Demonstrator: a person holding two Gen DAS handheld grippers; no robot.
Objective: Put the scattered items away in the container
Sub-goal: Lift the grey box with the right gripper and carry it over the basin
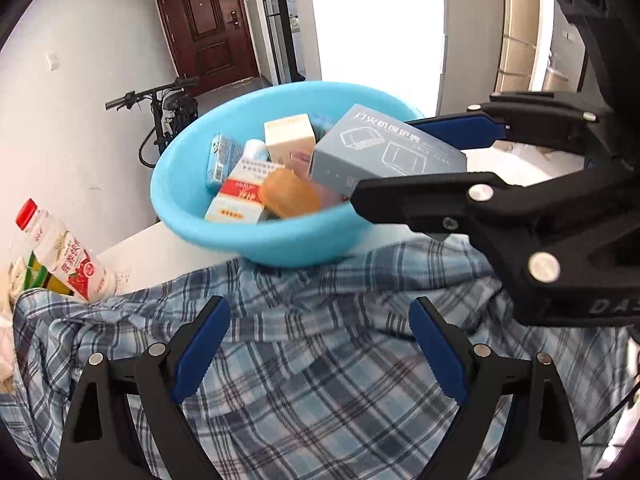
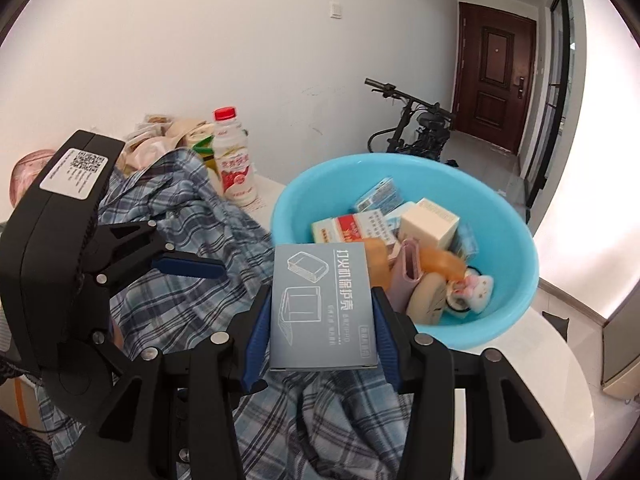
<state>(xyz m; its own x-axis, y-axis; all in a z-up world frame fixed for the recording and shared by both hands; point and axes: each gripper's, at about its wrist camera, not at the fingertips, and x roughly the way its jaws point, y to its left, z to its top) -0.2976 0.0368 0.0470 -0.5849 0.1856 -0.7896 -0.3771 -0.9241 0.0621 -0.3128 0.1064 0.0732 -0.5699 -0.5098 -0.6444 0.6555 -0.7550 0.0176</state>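
The right hand-held gripper (image 2: pixel 320 312) is closed on the long side edges of a flat grey box (image 2: pixel 322 304), which hangs in the air just beside the near rim of the blue basin (image 2: pixel 516 248), above the plaid shirt (image 2: pixel 168 280).

The left hand-held gripper (image 1: pixel 320 344) stands wide open and holds nothing, low over the same shirt.

The pads touch only thin edges, so the box may twist or slip out if it is released early, and fall on the shirt or desk (image 1: pixel 160 248) instead. The basin is already crowded (cartons, an orange case), so the box could rest on the rim and slide off.

Its long axis runs along the fingers, and its far short end points toward the basin.
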